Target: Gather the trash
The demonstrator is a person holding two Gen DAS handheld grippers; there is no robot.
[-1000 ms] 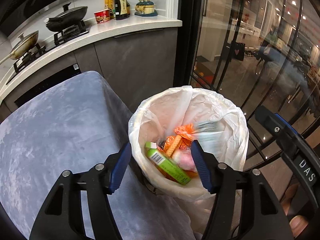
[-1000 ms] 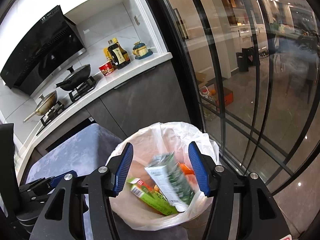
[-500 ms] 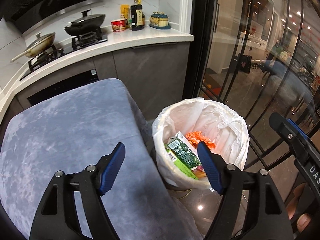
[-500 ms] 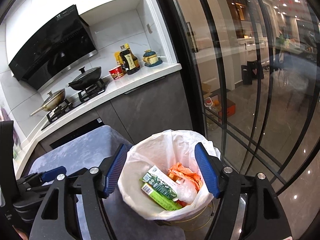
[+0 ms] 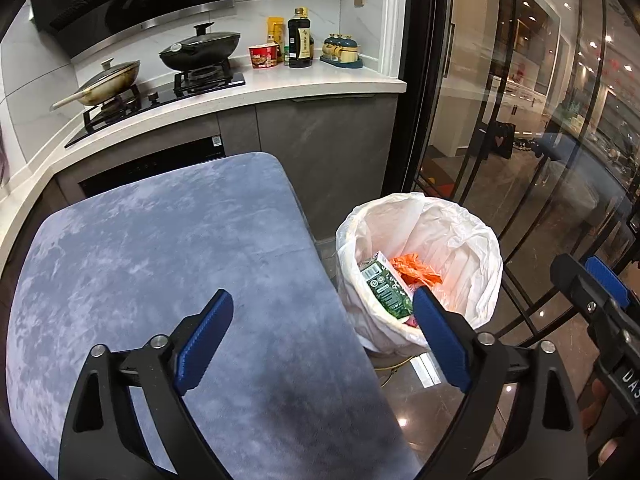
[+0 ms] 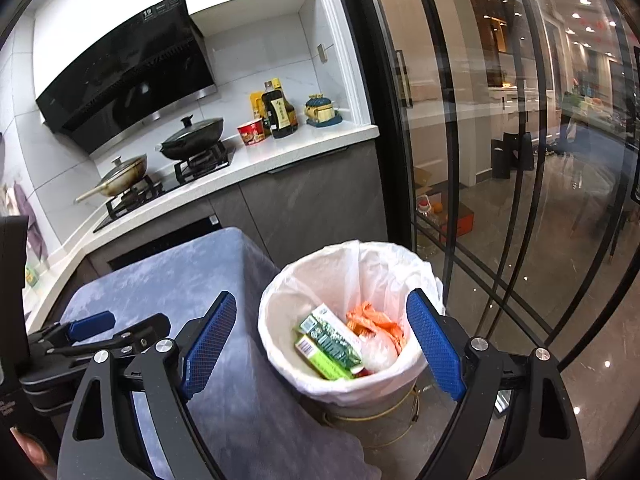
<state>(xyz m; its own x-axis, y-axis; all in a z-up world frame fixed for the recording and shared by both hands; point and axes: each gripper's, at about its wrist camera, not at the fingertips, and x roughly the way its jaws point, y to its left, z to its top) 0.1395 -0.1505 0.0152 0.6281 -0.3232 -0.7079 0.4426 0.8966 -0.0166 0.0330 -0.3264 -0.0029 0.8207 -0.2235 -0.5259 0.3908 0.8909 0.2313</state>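
Observation:
A trash bin lined with a white bag (image 5: 456,236) (image 6: 352,272) stands on the floor right of the blue-grey table (image 5: 160,264) (image 6: 168,288). Inside lie a dark green carton (image 5: 386,286) (image 6: 334,338), a light green carton (image 6: 320,360), orange wrappers (image 5: 416,270) (image 6: 374,322) and a clear plastic piece (image 6: 378,350). My left gripper (image 5: 320,340) is open and empty, above the table's right edge. My right gripper (image 6: 320,344) is open and empty, above the bin. The right gripper also shows in the left wrist view (image 5: 600,304); the left gripper shows in the right wrist view (image 6: 96,332).
A kitchen counter (image 5: 280,80) behind the table holds two pans on a stove (image 5: 192,76), a red cup, bottles and a jar set. Glass doors with black frames (image 5: 424,80) (image 6: 400,120) stand right of the bin. The floor is glossy.
The dark green carton dropped from between my right gripper's fingers into the bin. Both grippers have pulled up and back from the bin, and the left one has shifted left over the table.

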